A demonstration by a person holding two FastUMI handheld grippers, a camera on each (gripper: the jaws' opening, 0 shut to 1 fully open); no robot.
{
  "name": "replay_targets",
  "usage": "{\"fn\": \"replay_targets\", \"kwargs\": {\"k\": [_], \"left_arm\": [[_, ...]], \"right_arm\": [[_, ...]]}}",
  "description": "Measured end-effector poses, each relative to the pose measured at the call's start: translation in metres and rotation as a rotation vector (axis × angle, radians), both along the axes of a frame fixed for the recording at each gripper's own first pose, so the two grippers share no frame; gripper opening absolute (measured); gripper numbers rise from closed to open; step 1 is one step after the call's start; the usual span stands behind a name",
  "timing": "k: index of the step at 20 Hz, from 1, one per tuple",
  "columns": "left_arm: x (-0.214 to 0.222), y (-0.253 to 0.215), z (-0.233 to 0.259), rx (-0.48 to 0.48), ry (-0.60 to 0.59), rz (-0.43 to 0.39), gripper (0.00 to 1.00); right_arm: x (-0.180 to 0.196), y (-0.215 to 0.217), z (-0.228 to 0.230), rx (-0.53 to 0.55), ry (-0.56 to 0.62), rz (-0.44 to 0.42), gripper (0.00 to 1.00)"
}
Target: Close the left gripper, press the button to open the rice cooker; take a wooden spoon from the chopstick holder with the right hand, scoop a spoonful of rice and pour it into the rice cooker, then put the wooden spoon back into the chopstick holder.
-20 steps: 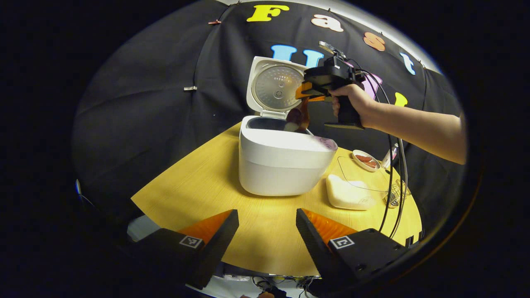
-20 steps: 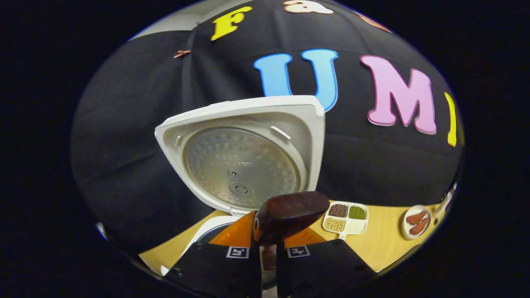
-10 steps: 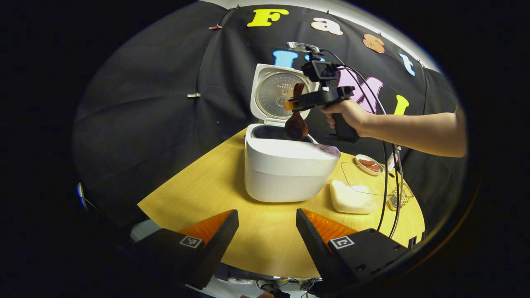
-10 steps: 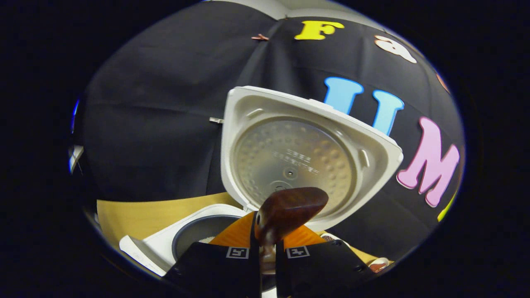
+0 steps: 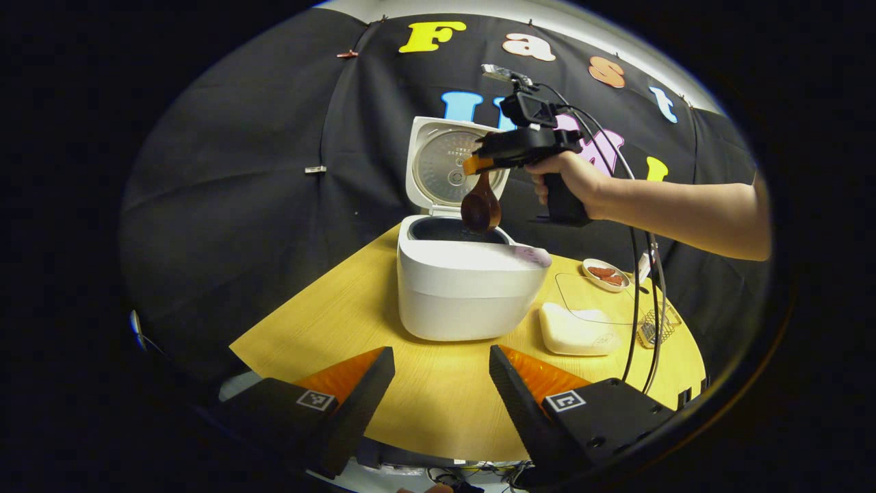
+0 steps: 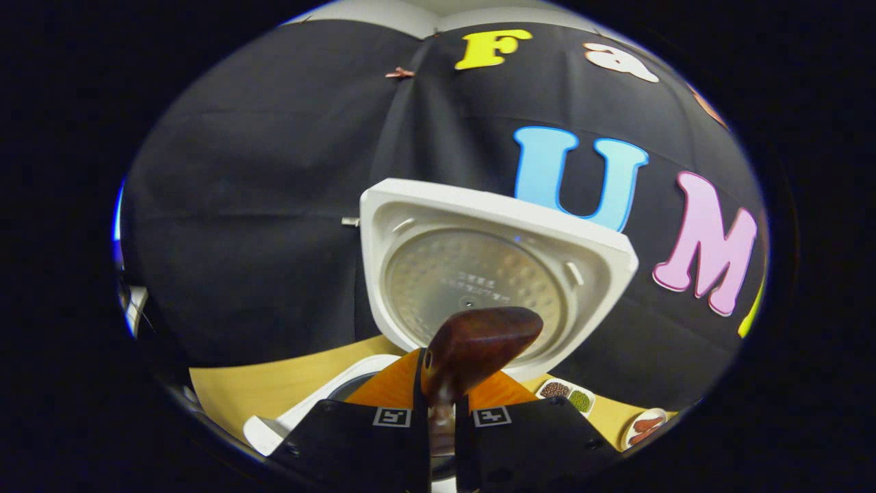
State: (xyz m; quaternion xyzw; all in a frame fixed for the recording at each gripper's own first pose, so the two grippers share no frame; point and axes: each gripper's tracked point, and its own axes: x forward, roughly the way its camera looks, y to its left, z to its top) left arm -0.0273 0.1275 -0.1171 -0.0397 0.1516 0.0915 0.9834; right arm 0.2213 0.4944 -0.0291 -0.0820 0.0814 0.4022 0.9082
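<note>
The white rice cooker (image 5: 469,291) stands on the yellow table (image 5: 356,308) with its lid (image 5: 448,164) raised; the lid (image 6: 489,270) is close ahead in the right gripper view. My right gripper (image 5: 473,164), held by a hand (image 5: 575,181), hovers above the pot opening, shut on the dark wooden spoon (image 5: 480,205), whose bowl hangs down over the pot. In the right gripper view the spoon's (image 6: 479,349) end sticks up between the closed fingers (image 6: 393,441). My left gripper (image 5: 441,380) stands open near the table's front edge, holding nothing.
Right of the cooker lie a white rice container (image 5: 575,332), a small dish with reddish pieces (image 5: 603,274) and a wire holder (image 5: 658,327). A divided tray of beans (image 6: 567,396) sits behind the cooker. Cables (image 5: 643,274) hang from the right gripper.
The right gripper has shifted slightly left and lower over the pot, the spoon still hanging bowl down. The left gripper has stayed open in place.
</note>
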Motion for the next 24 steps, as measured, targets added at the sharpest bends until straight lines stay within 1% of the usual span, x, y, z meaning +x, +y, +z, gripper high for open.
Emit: {"fn": "replay_targets", "kwargs": {"k": [2, 4, 5, 7, 9, 10, 11, 16, 21, 24], "left_arm": [[0.002, -0.005, 0.004, 0.007, -0.009, -0.018, 0.96], [0.006, -0.012, 0.009, 0.01, -0.017, -0.041, 0.96], [0.007, -0.018, 0.011, 0.012, -0.022, -0.057, 0.96], [0.011, -0.029, 0.016, 0.021, -0.033, -0.096, 0.96], [0.014, -0.041, 0.024, 0.048, -0.049, -0.134, 0.96], [0.016, -0.047, 0.028, 0.059, -0.059, -0.152, 0.96], [0.018, -0.053, 0.031, 0.066, -0.066, -0.168, 0.96], [0.03, -0.09, 0.041, 0.076, -0.079, -0.24, 0.96], [0.046, -0.127, 0.048, 0.103, -0.067, -0.293, 0.96], [0.055, -0.148, 0.056, 0.108, -0.068, -0.3, 0.96]], "right_arm": [[0.007, -0.03, 0.018, 0.04, 0.021, -0.048, 0.18], [0.01, -0.067, 0.028, 0.083, 0.08, -0.097, 0.18], [0.012, -0.091, 0.034, 0.108, 0.108, -0.125, 0.18], [0.017, -0.138, 0.049, 0.149, 0.109, -0.192, 0.18], [0.018, -0.183, 0.053, 0.177, 0.125, -0.249, 0.18], [0.015, -0.205, 0.054, 0.194, 0.14, -0.271, 0.14], [0.013, -0.227, 0.054, 0.208, 0.15, -0.3, 0.18], [0.014, -0.342, 0.046, 0.192, 0.121, -0.459, 0.18], [0.017, -0.444, 0.021, 0.218, 0.174, -0.599, 0.18], [0.018, -0.501, 0.0, 0.221, 0.211, -0.677, 0.18]]}}
